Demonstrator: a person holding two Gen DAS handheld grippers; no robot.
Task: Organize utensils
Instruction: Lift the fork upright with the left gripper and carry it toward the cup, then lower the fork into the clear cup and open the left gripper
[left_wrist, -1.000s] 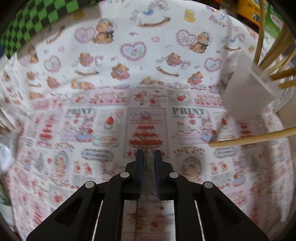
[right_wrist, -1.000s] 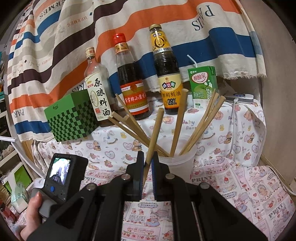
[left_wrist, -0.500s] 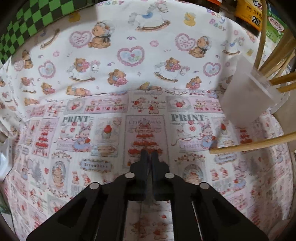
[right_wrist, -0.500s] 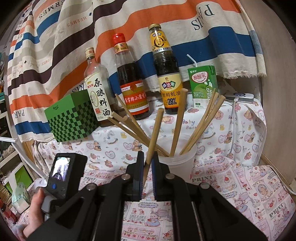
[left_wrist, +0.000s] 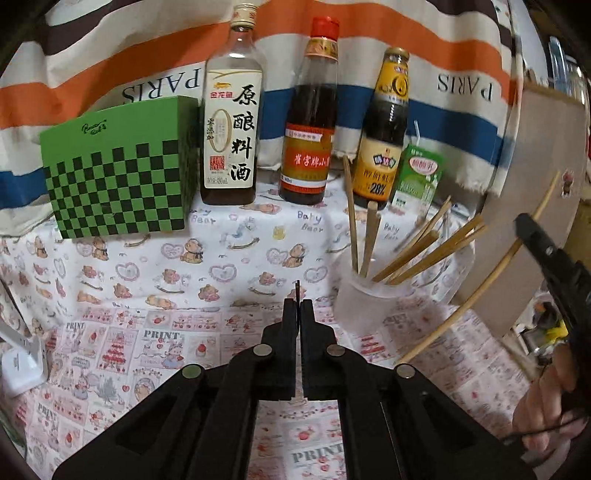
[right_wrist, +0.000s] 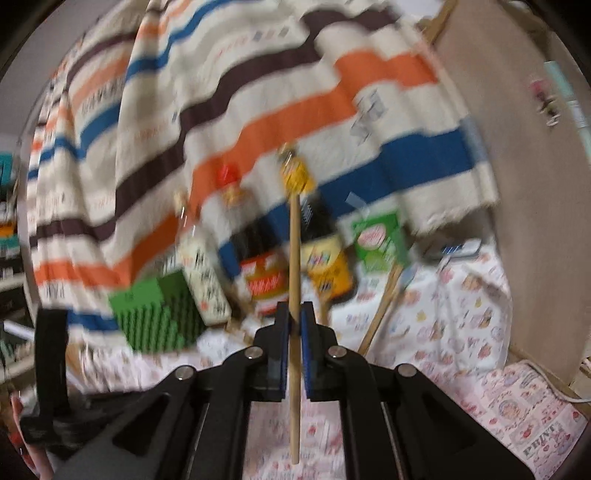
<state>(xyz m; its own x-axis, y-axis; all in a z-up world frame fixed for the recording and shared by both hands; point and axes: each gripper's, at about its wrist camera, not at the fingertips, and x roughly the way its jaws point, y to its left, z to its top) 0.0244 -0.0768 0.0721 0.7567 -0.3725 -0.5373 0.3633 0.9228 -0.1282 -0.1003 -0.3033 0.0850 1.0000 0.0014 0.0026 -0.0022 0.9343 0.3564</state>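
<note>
From your left wrist, your left gripper (left_wrist: 298, 308) is pressed together on nothing above the "PRINT" cloth (left_wrist: 162, 334). Behind stand a "原酿料酒" bottle (left_wrist: 232, 122), a "28%" sauce bottle (left_wrist: 384, 136) and the "PARIS" drape (left_wrist: 164, 86); chopsticks (left_wrist: 424, 251) lean in a plastic cup (left_wrist: 364, 301).

From your right wrist, blurred, your right gripper (right_wrist: 294, 321) pinches one chopstick (right_wrist: 294, 280) upright.

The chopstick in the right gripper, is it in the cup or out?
Out. The right gripper pinches the chopstick in the air, beside the cup.
</note>
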